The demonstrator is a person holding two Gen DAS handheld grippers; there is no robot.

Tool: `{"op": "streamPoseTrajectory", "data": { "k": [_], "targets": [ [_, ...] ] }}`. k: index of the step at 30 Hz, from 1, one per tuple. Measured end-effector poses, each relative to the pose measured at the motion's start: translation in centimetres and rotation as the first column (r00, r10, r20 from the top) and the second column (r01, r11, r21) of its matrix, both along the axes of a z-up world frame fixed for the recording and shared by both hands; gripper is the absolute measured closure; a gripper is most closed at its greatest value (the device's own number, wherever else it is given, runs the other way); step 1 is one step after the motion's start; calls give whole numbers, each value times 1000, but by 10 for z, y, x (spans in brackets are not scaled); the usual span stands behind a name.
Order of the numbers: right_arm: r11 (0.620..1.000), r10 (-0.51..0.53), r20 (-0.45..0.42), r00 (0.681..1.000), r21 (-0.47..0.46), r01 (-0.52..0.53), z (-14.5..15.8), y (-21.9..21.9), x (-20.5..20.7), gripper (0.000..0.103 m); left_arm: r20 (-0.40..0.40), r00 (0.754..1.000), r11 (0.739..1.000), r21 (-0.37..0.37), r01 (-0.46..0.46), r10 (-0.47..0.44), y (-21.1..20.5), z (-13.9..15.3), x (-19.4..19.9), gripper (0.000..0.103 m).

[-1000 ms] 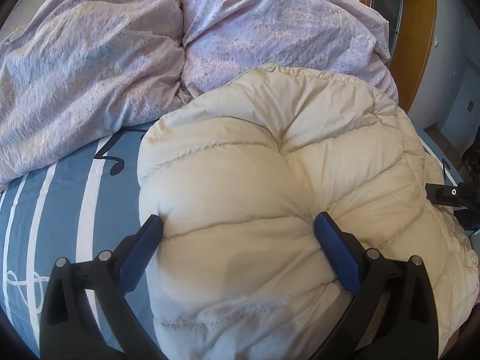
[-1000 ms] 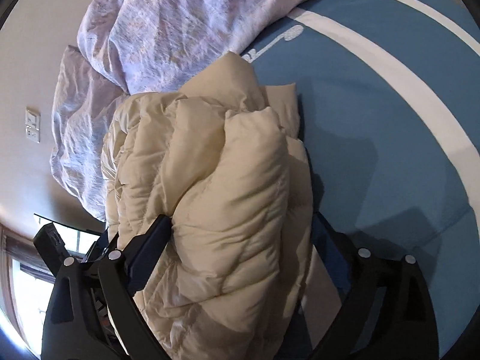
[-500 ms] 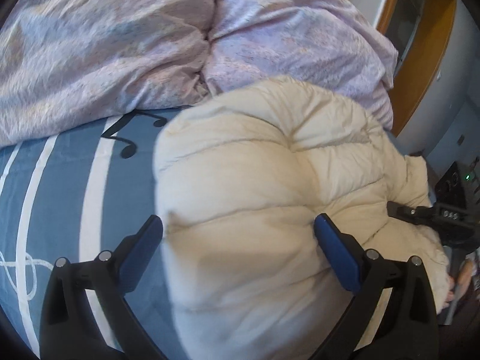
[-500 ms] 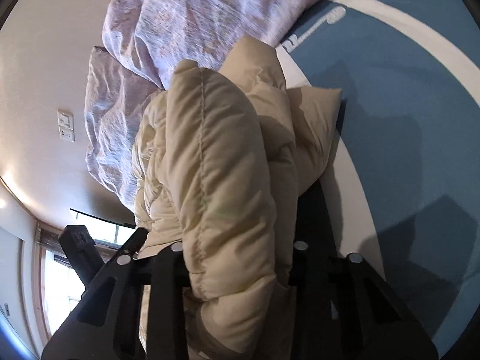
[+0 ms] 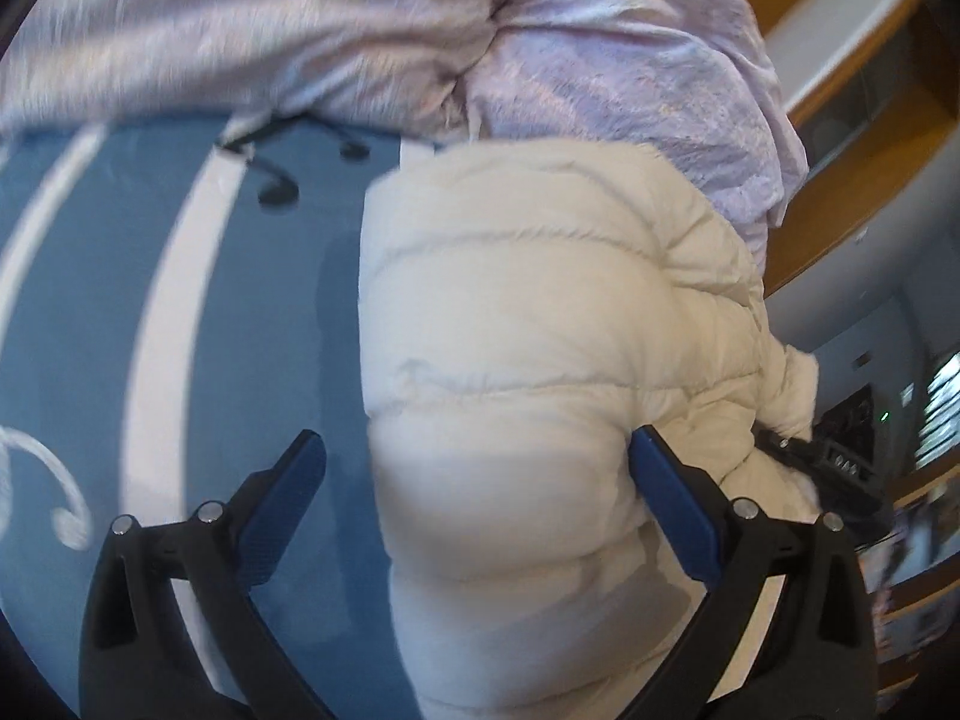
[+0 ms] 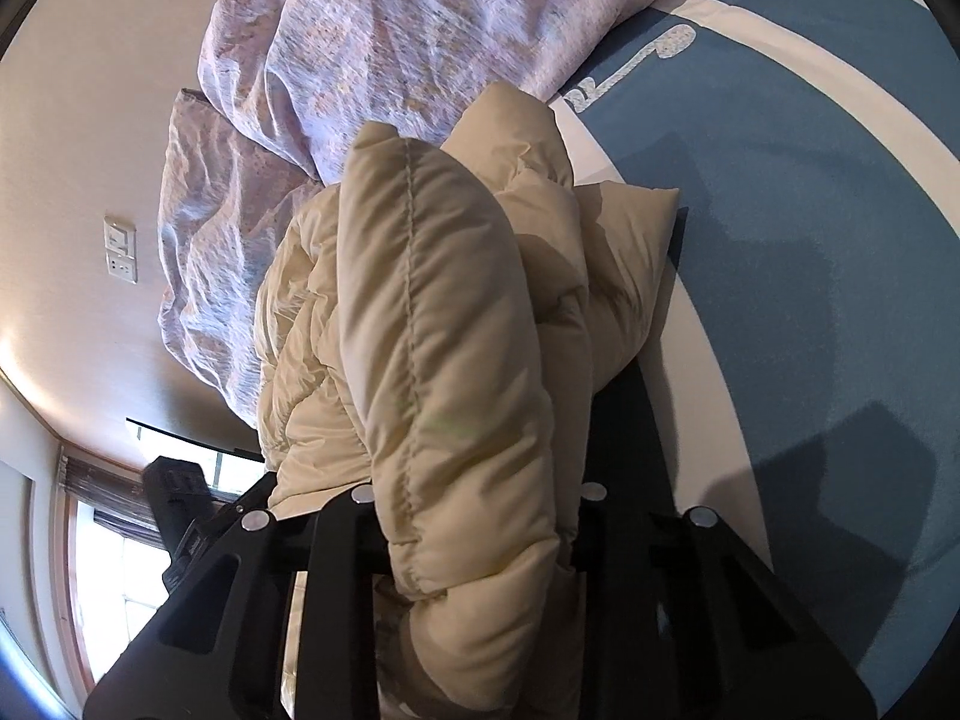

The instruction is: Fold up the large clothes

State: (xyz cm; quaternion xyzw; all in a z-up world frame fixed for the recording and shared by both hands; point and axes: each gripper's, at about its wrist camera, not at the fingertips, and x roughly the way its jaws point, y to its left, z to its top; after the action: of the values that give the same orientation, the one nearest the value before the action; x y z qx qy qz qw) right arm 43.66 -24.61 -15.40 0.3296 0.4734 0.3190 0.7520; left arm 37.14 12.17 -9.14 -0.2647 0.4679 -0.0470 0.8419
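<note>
- Jacket (image 5: 540, 360): cream puffer, bunched on the blue striped sheet (image 5: 180, 330), touching the lilac duvet (image 5: 600, 60) beyond it.
- Your right gripper (image 6: 474, 516): jaws have just been closing and now sit clamped on a thick fold of the jacket; the padding bulges out past both fingers.
- Your left gripper (image 5: 474, 474): jaws wide apart, nothing held. Right pad (image 5: 672, 510) sits against the jacket's flank; left pad (image 5: 288, 492) is over bare sheet, clear of the fabric.
- So the jacket fills only the right half of the left gripper's gap and runs off past the right pad.
- Key relation: from the left gripper the bulk lies ahead and to the right, low in view. Right hand is the nearer one, already on it.
- Long axis: in the left view the bundle runs from near the fingers up toward the duvet, quilting seams crossing it. In the right view the gripped fold runs straight out along the fingers, toward the duvet too.
- Collar vs hem end: cannot tell, too bunched.
- Judgement: to grab, shift the left gripper rightward so both pads straddle fabric before closing; otherwise it pinches only an edge.
- Left view is blurred, so edges are approximate.
</note>
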Motion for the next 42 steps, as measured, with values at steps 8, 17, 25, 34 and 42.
{"op": "streamPoseTrajectory", "data": {
  "k": [8, 17, 25, 34, 42],
  "targets": [
    [999, 7, -3, 1000, 45, -7, -2, -3, 1, 75, 26, 999, 987, -160, 29, -25, -11, -18, 6, 27],
    [991, 81, 124, 989, 92, -93, 44, 32, 3, 79, 152, 988, 983, -185, 9, 19, 17, 21, -19, 68],
    [984, 167, 186, 968, 37, -177, 64, 100, 29, 79, 220, 968, 980, -185, -79, 120, 72, 40, -44, 69],
    [956, 163, 247, 955, -280, -90, 46, 146, 38, 47, 127, 962, 969, -81, -235, 244, 112, 7, -29, 46],
    [899, 17, 479, 878, -391, 196, 92, 110, 5, 38, 184, 930, 924, 156, -348, 319, 113, 40, -45, 22]
  ]
}}
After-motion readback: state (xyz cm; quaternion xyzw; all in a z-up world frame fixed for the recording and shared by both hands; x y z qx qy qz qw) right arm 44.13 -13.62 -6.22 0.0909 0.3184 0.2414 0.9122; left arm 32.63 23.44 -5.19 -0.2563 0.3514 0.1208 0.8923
